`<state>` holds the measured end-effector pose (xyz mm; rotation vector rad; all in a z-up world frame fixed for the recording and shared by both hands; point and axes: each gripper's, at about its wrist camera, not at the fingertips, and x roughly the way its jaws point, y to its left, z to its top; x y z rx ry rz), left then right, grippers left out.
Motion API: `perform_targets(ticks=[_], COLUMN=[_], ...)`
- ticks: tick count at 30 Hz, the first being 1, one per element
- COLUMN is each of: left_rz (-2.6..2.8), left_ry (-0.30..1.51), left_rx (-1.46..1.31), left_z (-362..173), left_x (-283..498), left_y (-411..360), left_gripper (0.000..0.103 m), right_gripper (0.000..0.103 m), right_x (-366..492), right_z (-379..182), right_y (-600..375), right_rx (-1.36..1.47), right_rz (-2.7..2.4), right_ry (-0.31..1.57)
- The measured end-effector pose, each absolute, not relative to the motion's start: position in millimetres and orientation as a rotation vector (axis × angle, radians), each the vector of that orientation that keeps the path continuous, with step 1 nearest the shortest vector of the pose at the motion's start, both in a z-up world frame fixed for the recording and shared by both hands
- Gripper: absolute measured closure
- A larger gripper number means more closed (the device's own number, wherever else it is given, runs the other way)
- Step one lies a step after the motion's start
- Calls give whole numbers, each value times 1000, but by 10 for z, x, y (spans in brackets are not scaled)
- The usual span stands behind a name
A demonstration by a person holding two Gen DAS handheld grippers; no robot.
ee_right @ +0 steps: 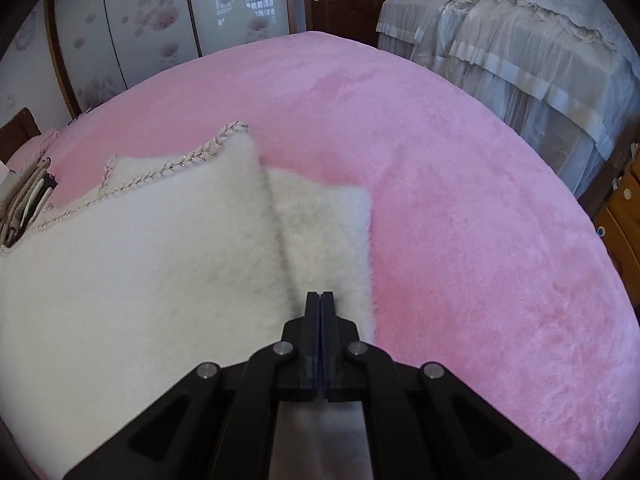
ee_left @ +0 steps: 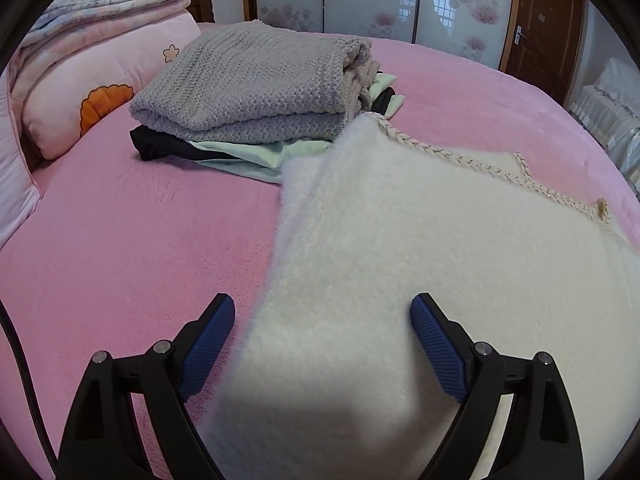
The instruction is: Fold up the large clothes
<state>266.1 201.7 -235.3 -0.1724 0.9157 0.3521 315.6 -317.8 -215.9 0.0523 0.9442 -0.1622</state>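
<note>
A pink bed (ee_left: pixel 120 220) carries the fluffy white garment (ee_left: pixel 400 240), spread just ahead of both tongs. Left tongs (ee_left: pixel 322 312) gape astride its edge; right tongs (ee_right: pixel 321 300) are pressed together, seemingly empty. Soft, light, floppy: best pinched at corners.

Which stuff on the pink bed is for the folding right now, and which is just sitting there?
For the folding:
- white fluffy garment
- left hand-held gripper, open
- right hand-held gripper, shut

Just sitting there:
- stack of folded clothes
- pink pillow
- folded quilt
</note>
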Motion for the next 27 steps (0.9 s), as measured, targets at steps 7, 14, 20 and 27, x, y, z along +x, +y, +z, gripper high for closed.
perform_targets(ticks=[7,14,20,27], left_rz=[366,325,312,238], left_ry=[989,973,968,912], left_rx=[-155,-106,-47,-51], left_z=[-2163,-1541,-990,-459], left_x=[2651,2397,2121,1701], left_y=[1985,1889,1672,1382], left_gripper=[14,14,14,14], right_gripper=[103,100,97,39], right_x=[3060,2848,2597,2143], right_z=[-2003,-1652,-1126,-425], right_y=[-3081,-3034,-2545,-2061], right_rx=[59,229,190,194], right_rz=[-217,-169,-89,7], right_ry=[969,1013,1014,878])
